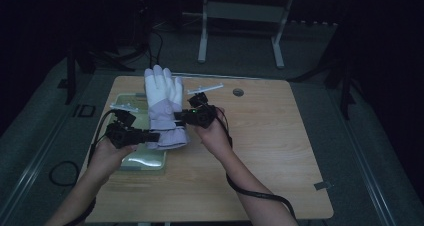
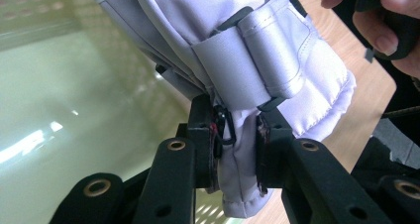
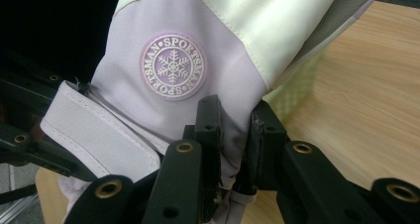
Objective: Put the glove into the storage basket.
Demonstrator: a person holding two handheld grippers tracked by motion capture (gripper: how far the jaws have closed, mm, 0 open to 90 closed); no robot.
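Glove, white and lilac, held up over the table's left half, above a pale green tray. Left gripper clamped on the cuff; right gripper pinching the cuff's other side.

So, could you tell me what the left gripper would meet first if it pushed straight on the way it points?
The left gripper is already clamped on the glove's cuff, so it would press further into the glove itself. Past that probably comes the right gripper holding the other side, though depth is hard to judge.
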